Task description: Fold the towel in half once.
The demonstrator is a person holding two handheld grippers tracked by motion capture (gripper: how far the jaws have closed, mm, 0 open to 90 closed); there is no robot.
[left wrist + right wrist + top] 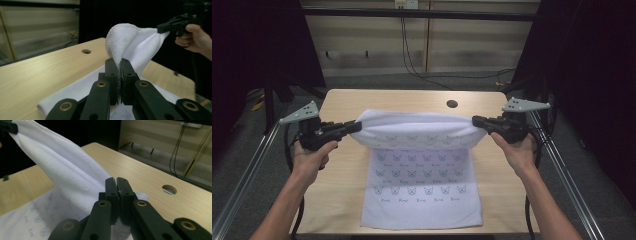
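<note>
Pinching the far corners of a white towel (419,170), both tongs are clamped fully down on cloth. The left tongs (358,125) grip the far left corner, and in the left gripper view the black jaws stand pressed together with terry fabric bunched between them and rising above their tips. The right tongs (476,121) hold the far right corner the same way; the right gripper view shows its jaws closed on a thin fold of the towel (67,172), which stretches away up toward the other hand. Each tool sits in a hand, the left hand (312,152) and the right hand (518,150) coming in from the near side.

Between the two grips the far edge of the towel hangs lifted off the counter (347,105), sagging a little in the middle, with its plain white back turned toward the camera. The near part lies flat on the wood, printed side up with rows of small blue motifs, its near edge close to the counter's near edge.

Judging by this, the fold is at its first half: the corners are caught and raised, but the lifted edge has yet to be carried toward the person, laid over the near edge, lined up and let go.
</note>
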